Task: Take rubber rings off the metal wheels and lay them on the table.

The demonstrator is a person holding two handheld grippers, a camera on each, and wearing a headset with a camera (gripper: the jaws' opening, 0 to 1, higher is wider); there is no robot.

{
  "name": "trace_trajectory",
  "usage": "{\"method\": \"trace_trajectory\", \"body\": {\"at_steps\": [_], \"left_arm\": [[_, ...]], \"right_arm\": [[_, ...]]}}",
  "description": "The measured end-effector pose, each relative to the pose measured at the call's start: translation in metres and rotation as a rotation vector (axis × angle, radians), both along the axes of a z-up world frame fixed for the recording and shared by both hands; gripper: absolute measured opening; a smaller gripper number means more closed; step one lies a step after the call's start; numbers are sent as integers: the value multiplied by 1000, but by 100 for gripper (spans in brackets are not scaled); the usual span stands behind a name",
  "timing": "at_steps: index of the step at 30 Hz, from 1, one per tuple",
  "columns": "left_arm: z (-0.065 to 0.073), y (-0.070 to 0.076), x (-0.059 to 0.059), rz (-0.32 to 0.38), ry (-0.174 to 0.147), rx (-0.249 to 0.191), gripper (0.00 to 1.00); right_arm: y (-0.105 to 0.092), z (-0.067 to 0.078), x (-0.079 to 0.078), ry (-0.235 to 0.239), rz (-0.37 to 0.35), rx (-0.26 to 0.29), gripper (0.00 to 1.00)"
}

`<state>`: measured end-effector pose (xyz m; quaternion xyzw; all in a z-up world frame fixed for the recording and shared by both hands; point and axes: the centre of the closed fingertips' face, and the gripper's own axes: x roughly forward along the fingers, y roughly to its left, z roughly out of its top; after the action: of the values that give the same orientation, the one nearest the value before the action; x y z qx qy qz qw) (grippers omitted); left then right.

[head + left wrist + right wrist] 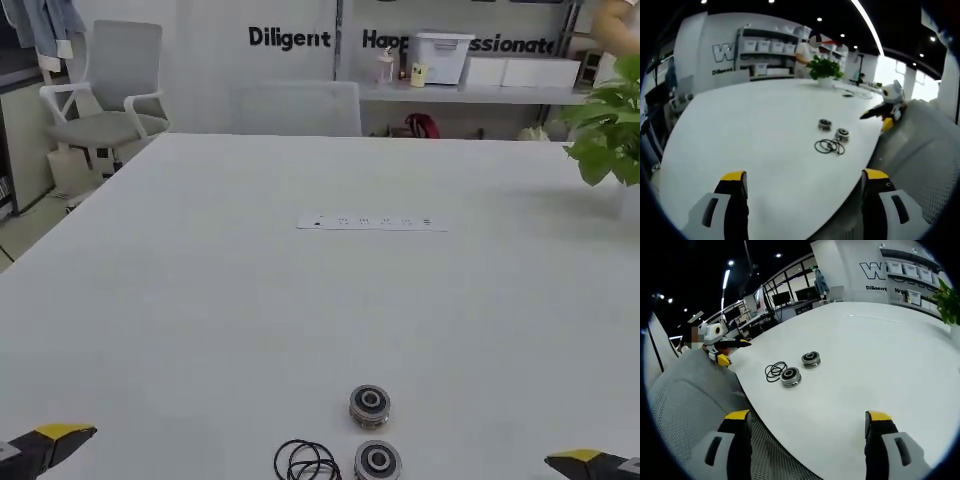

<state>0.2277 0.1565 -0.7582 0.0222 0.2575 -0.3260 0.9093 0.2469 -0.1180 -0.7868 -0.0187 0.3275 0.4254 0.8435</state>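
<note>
Two sets of fingers stand spread and empty, on the left gripper (802,181) and the right gripper (807,421). Well ahead, between them, metal wheels (370,403) and loose rubber rings (305,461) lie on the surface (300,300). Likely next: reach in, pin one wheel, peel off any ring.

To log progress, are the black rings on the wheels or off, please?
Off: the rings lie loose on the table beside the nearer wheel.
</note>
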Motion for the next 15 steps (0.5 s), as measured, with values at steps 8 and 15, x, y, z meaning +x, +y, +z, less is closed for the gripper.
{"method": "trace_trajectory", "body": {"at_steps": [8,15], "left_arm": [[-2,2,2,7,3,-13,96],[-4,3,2,3,5,-10,95]], "right_arm": [[0,-1,-1,5,3,-1,91],[0,0,0,3,-2,1,91]]}}
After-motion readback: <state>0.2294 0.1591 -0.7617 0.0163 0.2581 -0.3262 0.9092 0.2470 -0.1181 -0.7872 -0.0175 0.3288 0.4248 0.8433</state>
